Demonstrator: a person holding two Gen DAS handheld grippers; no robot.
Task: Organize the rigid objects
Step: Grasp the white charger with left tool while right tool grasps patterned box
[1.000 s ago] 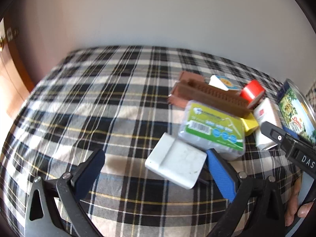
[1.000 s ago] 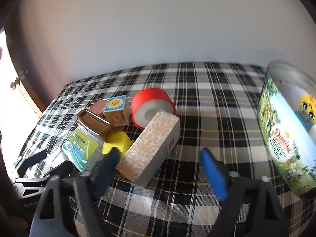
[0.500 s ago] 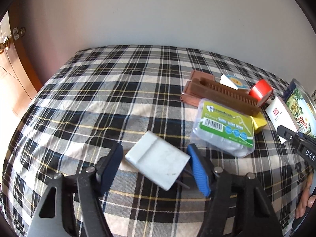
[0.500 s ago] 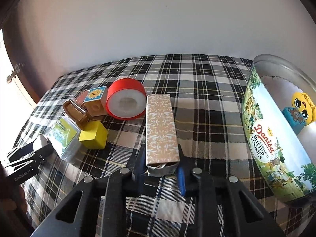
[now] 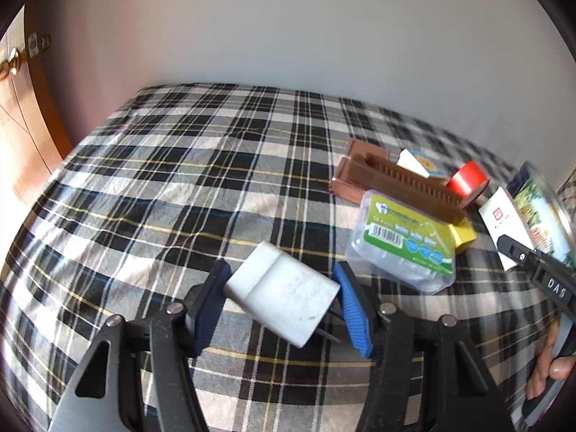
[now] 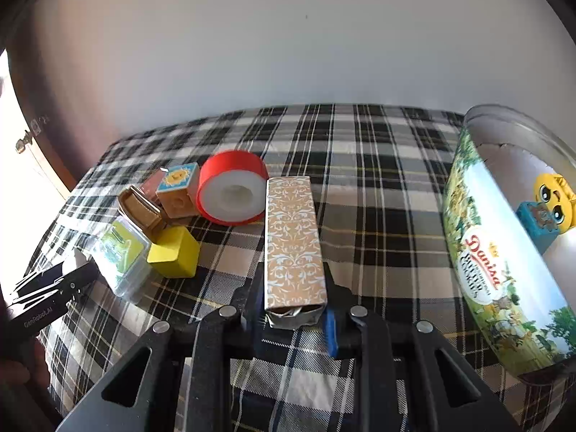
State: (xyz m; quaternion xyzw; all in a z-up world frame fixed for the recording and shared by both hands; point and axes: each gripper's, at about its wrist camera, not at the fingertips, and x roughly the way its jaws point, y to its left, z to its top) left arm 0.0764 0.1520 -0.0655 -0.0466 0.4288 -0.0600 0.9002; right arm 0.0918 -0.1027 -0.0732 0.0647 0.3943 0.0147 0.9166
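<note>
A white plug adapter (image 5: 284, 298) lies tilted on the plaid cloth between the blue pads of my left gripper (image 5: 280, 280). Its jaws are closing, and both pads touch the adapter's sides. My right gripper (image 6: 293, 288) is shut on the near end of a long gold patterned box (image 6: 291, 237), which points away from me. An open cookie tin (image 6: 478, 270) stands at the right with a yellow toy (image 6: 554, 198) and a blue block inside.
A red tape roll (image 6: 230, 187), a sun-print cube (image 6: 178, 189), a yellow block (image 6: 174, 252), a brown toothed holder (image 5: 396, 180) and a clear green-labelled box (image 5: 403, 244) cluster between the grippers. A wall stands behind and a wooden door (image 5: 21, 126) at the left.
Both grippers' jaws have come together, the left around the white adapter and the right onto the gold box. The box has swung from slanted to pointing straight away.
</note>
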